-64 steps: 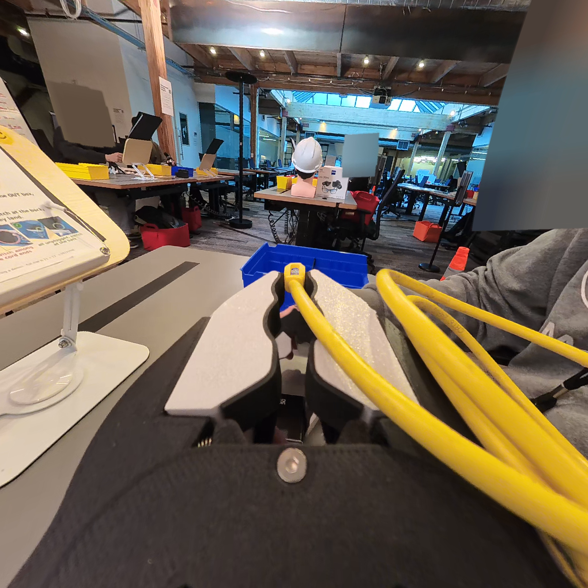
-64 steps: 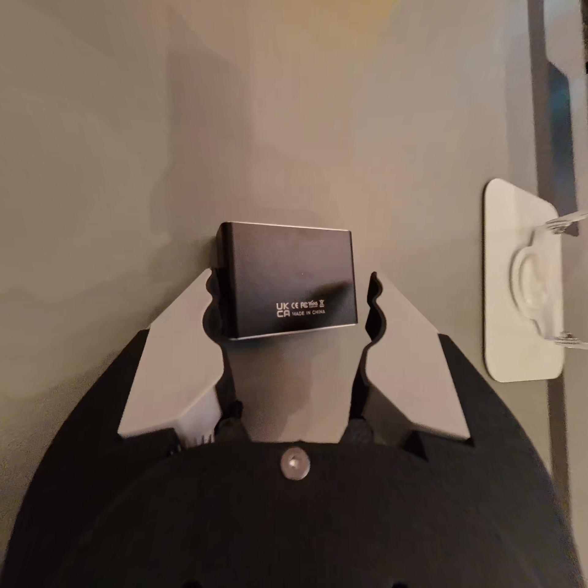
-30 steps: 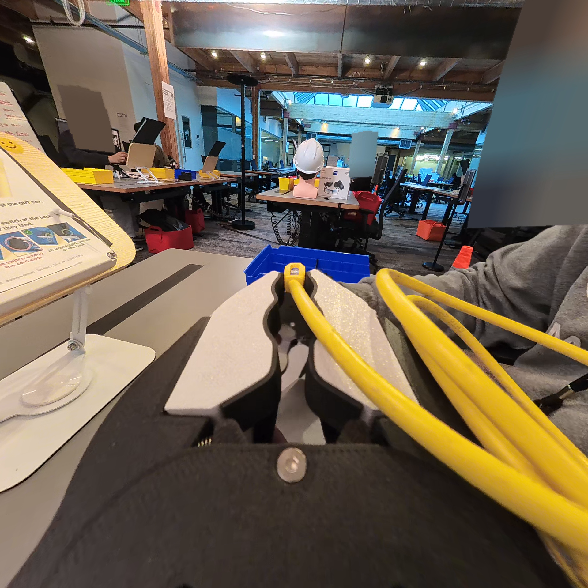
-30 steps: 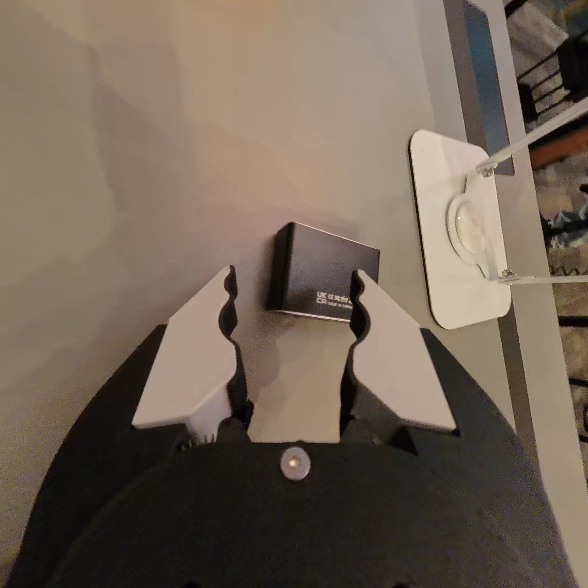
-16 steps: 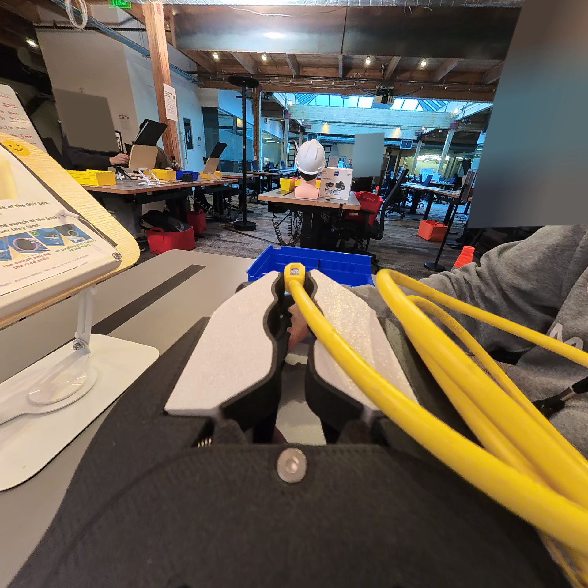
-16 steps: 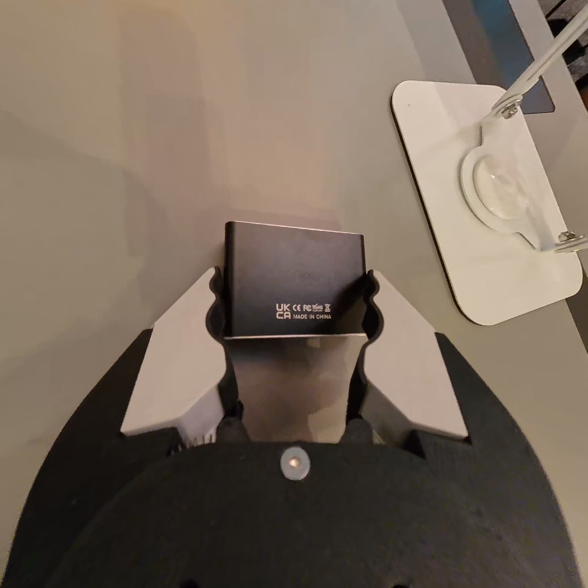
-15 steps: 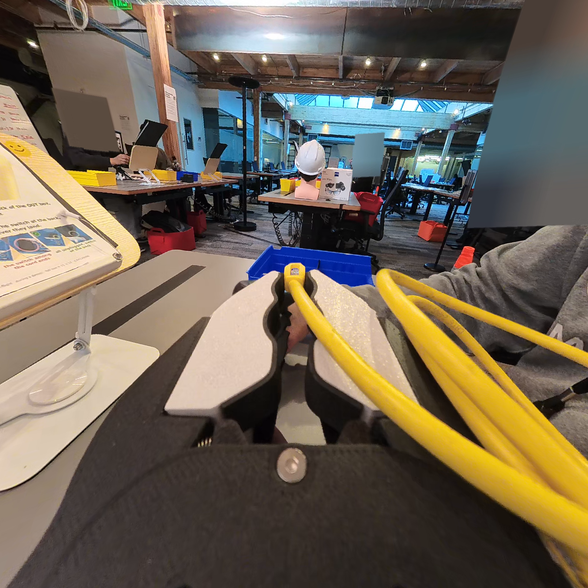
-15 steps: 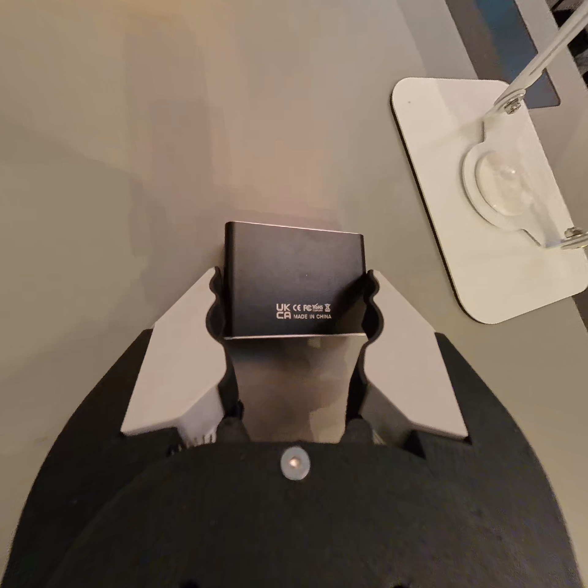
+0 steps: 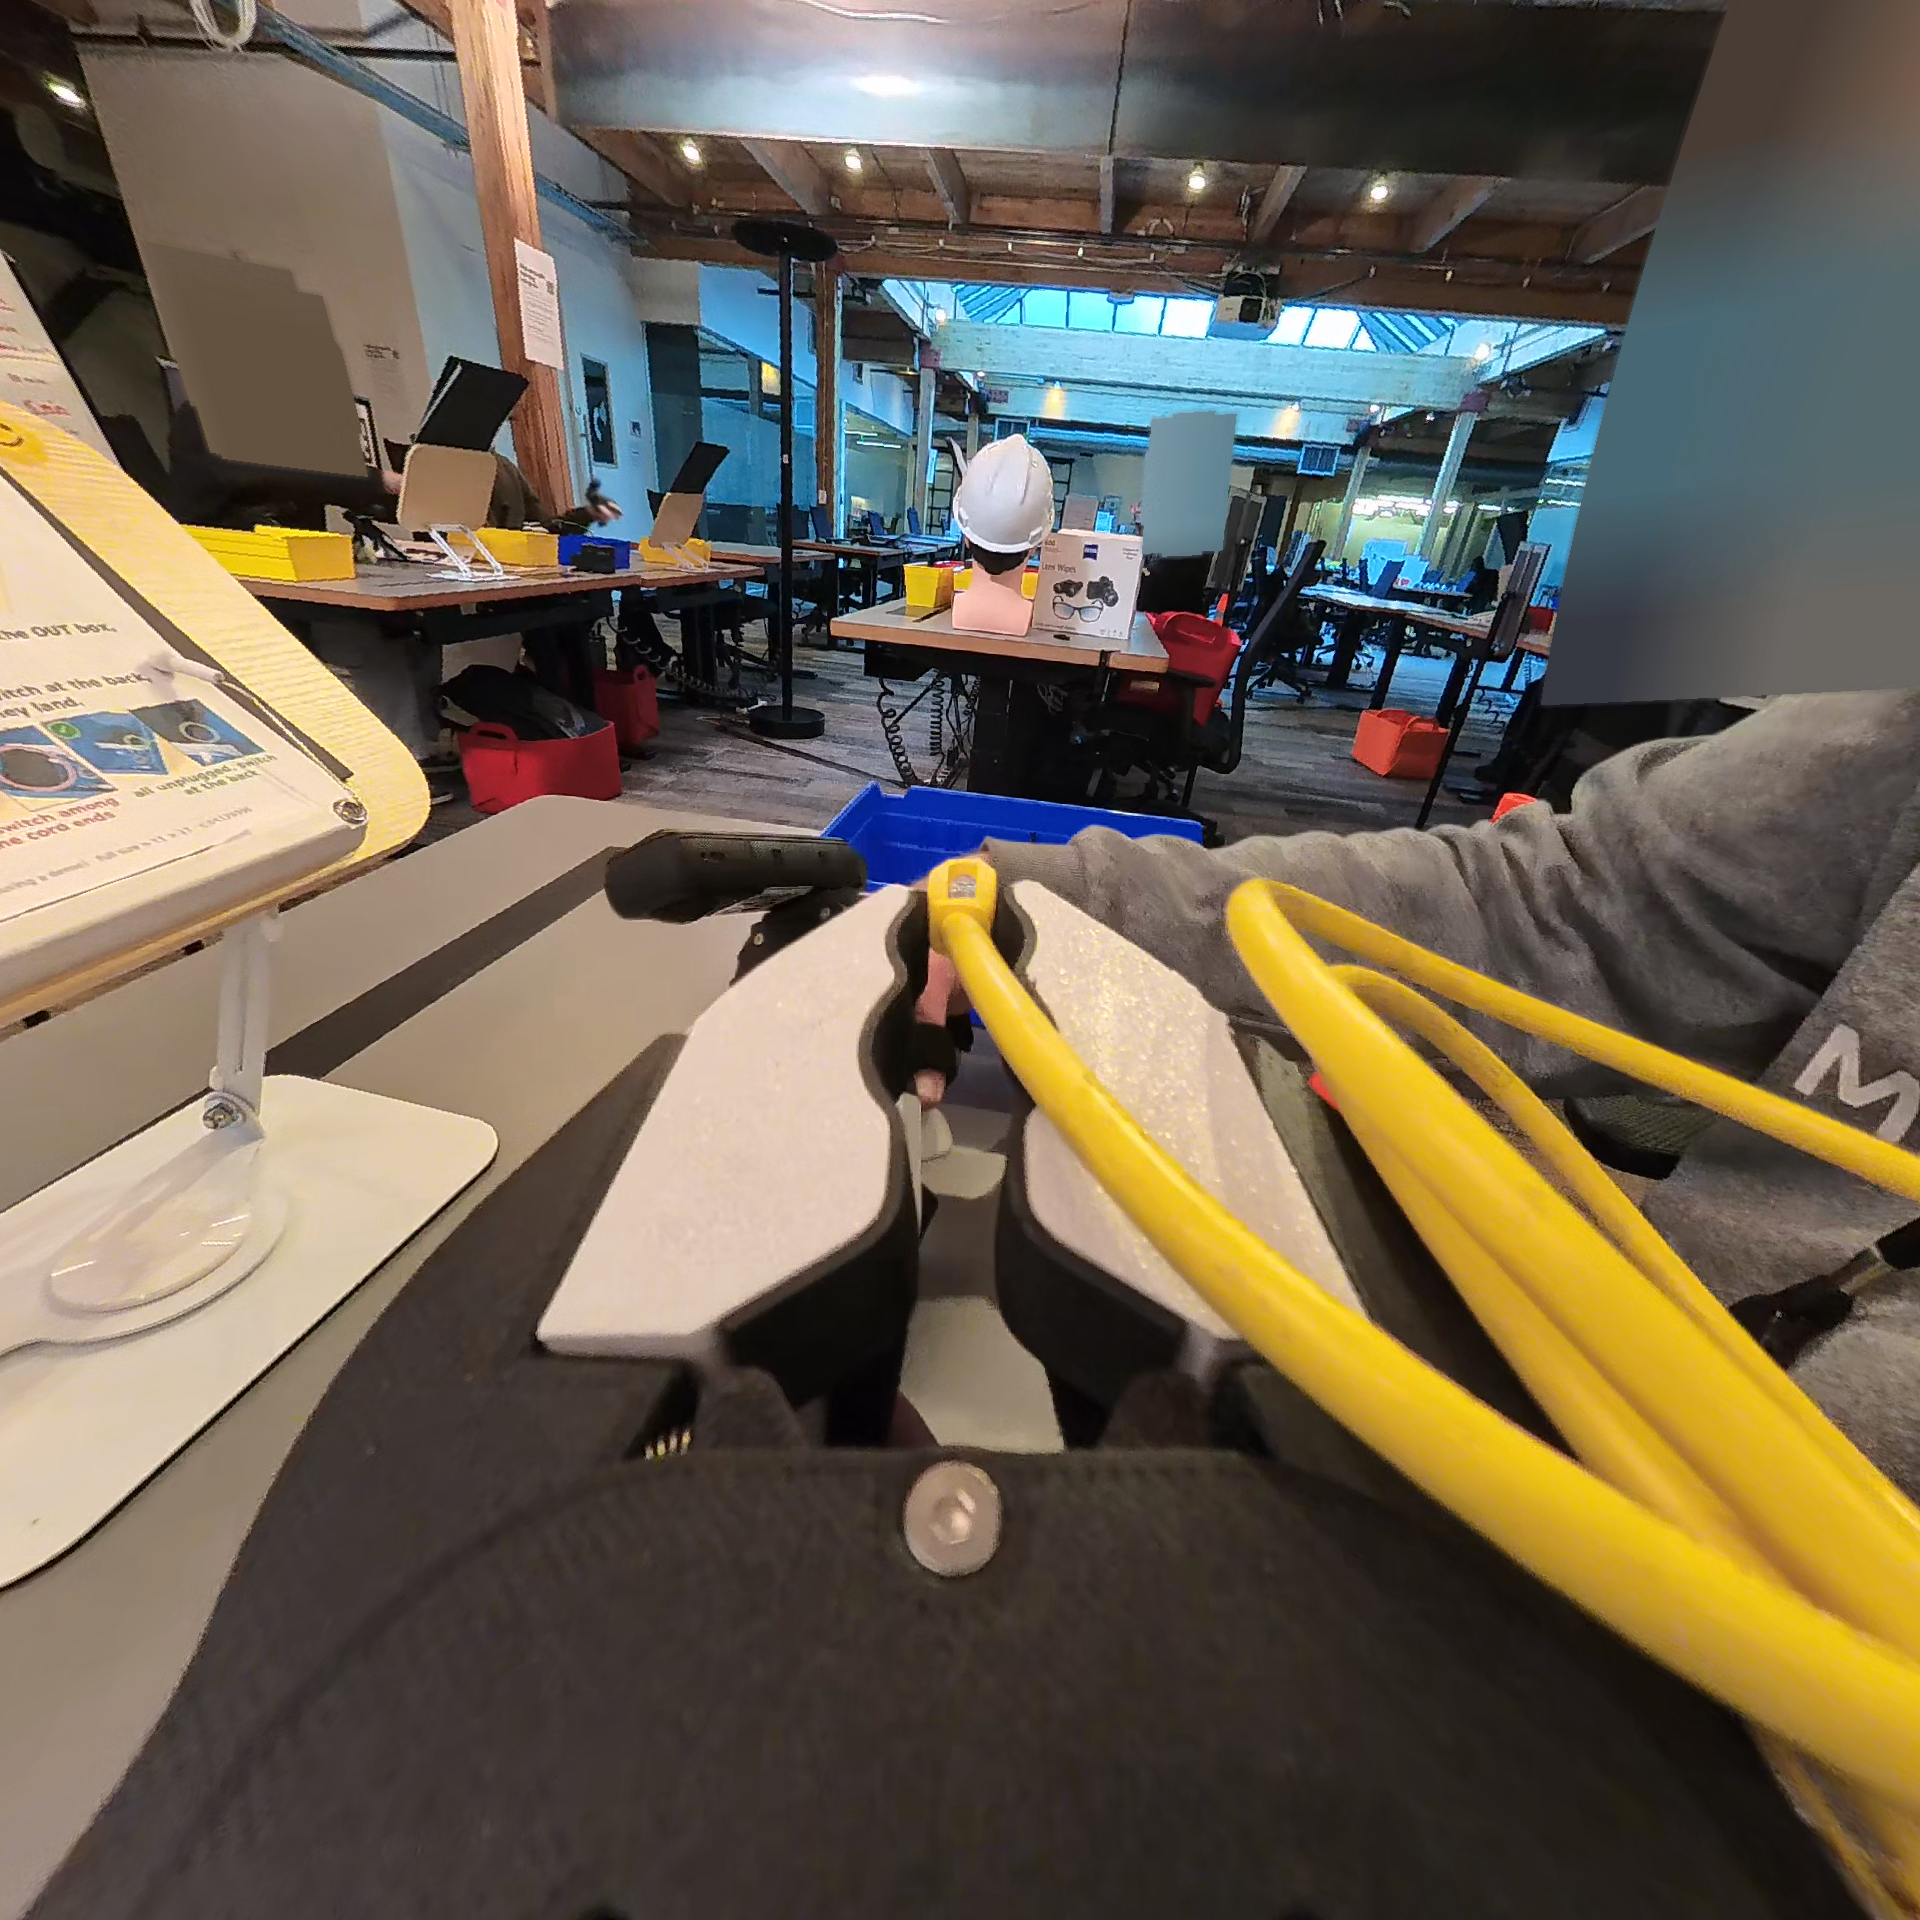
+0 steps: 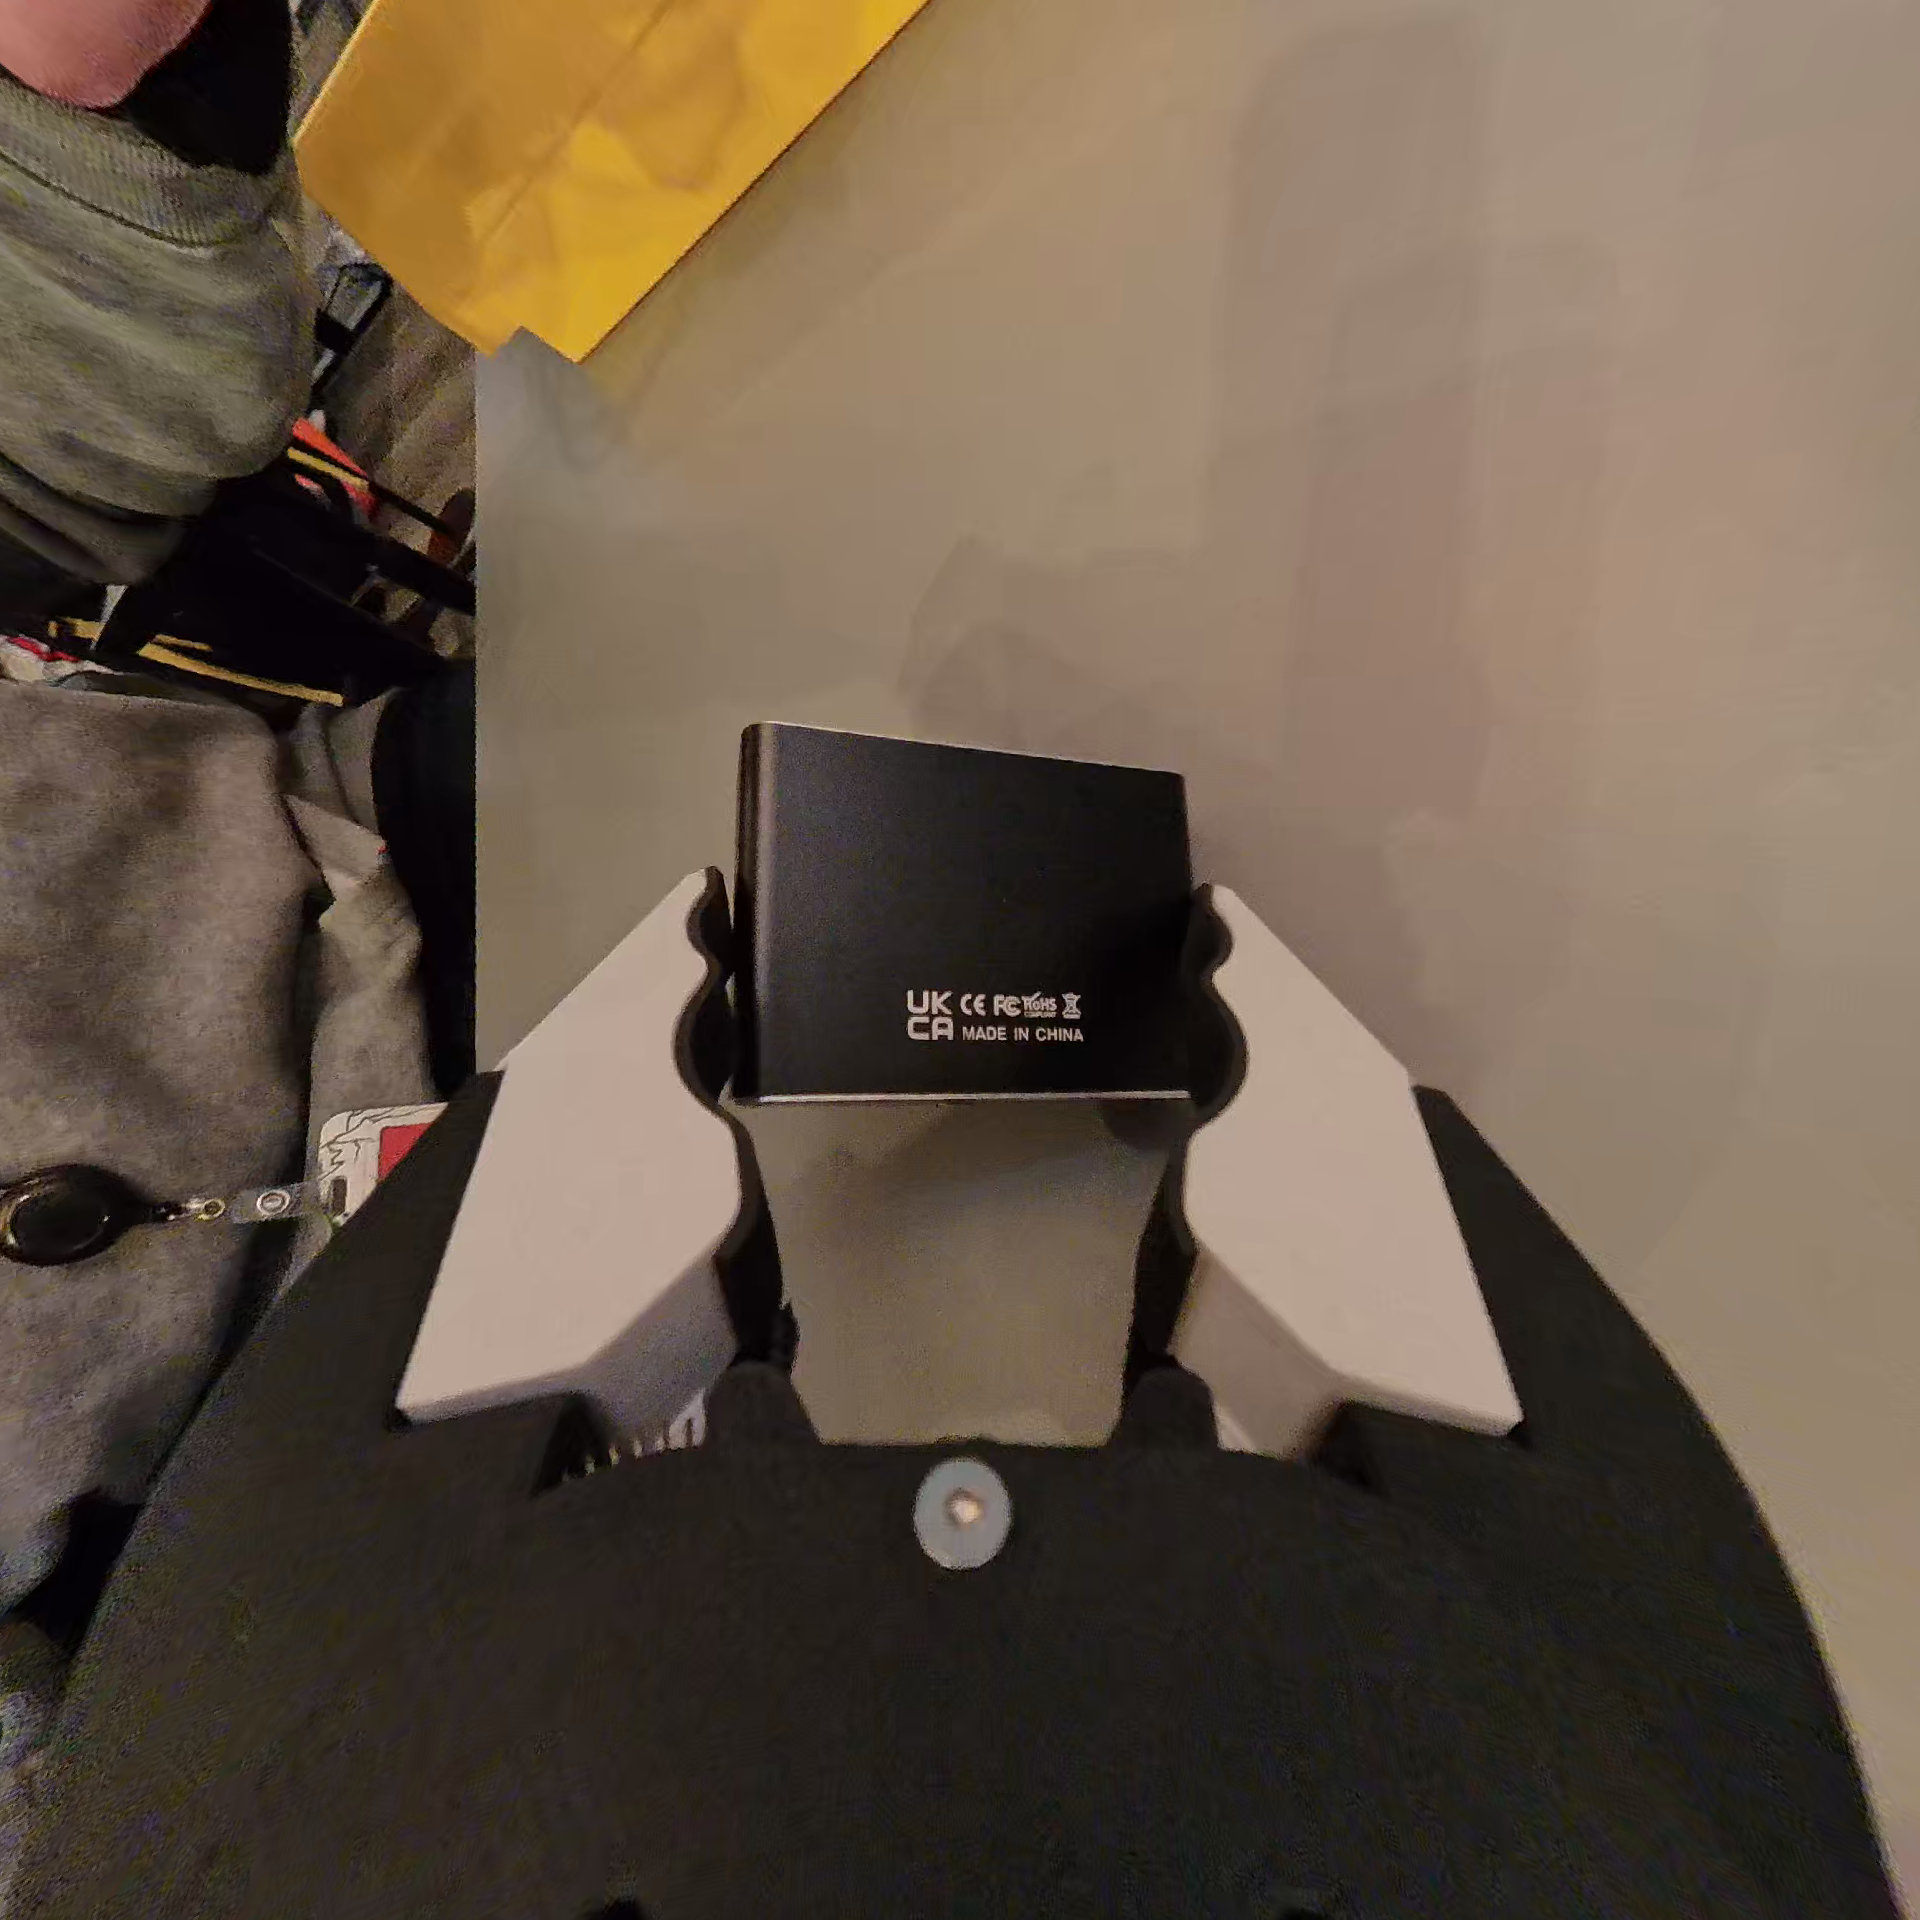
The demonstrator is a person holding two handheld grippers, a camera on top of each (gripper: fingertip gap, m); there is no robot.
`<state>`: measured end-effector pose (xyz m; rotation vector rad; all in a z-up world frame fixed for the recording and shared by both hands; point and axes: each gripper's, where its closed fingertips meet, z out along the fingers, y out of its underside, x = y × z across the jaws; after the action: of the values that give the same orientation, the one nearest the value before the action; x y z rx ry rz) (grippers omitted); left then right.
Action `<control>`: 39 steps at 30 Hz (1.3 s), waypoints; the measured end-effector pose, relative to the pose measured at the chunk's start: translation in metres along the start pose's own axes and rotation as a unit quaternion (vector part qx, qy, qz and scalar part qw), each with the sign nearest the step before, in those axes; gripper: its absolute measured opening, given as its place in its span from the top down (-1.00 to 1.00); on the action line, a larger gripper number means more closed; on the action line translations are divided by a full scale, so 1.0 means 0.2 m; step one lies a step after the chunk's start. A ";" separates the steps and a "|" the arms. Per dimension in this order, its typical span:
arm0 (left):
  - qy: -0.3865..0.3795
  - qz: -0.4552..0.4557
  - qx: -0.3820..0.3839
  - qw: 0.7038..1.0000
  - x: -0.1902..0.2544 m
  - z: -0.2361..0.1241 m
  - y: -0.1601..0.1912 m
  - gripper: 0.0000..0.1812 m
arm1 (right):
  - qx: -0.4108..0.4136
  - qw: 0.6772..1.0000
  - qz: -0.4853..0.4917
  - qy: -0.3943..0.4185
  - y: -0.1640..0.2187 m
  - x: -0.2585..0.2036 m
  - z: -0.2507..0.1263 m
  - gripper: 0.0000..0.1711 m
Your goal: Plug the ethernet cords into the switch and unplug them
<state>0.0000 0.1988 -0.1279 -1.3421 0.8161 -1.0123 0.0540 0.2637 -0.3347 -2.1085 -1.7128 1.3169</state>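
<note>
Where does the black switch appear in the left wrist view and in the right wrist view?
Left wrist view: switch just above centre, left of the cord plug.
Right wrist view: switch at centre, clamped in the right claw.
Shared landmark: the grey table.

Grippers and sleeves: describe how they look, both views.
Both the left gripper and right gripper have pale grey wedge-shaped fingers with wavy black inner edges, on a black textured body with a silver centre screw. The left one's fingers look speckled. The person wears a grey sweatshirt sleeve.
</note>
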 end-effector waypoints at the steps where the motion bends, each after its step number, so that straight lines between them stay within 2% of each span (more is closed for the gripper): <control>1: 0.000 0.001 -0.001 1.000 0.00 0.00 0.00 0.87 | -0.001 1.000 0.000 -0.003 0.00 0.00 0.00 0.02; 11: 0.001 -0.001 -0.001 1.000 0.00 0.00 0.00 0.87 | 0.028 0.998 0.055 -0.016 -0.04 0.05 -0.03 0.03; 14: 0.001 -0.001 -0.001 1.000 0.00 0.00 0.00 0.87 | 0.077 0.992 0.085 -0.056 -0.12 0.04 -0.09 0.36; 15: 0.001 -0.002 -0.001 1.000 0.00 0.00 0.00 0.87 | 0.085 0.990 0.090 -0.062 -0.13 0.05 -0.10 0.41; 19: 0.003 -0.003 -0.003 1.000 0.00 0.01 0.01 0.87 | 0.061 0.992 0.091 -0.056 -0.11 0.06 -0.11 0.35; 26: 0.001 -0.002 -0.001 1.000 0.00 0.00 0.00 0.87 | 0.117 0.986 0.112 -0.050 -0.19 0.12 -0.17 0.55; 32: 0.002 -0.002 -0.003 1.000 0.00 0.01 0.01 0.87 | 0.135 0.982 0.127 -0.044 -0.21 0.16 -0.20 0.57; 39: 0.001 -0.003 -0.003 1.000 0.00 0.01 0.01 0.87 | 0.151 0.981 0.121 -0.019 -0.22 0.19 -0.21 0.50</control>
<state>0.0015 0.1991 -0.1298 -1.3482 0.8181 -1.0166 0.0493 0.3287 -0.3048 -2.1695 -1.2000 1.5742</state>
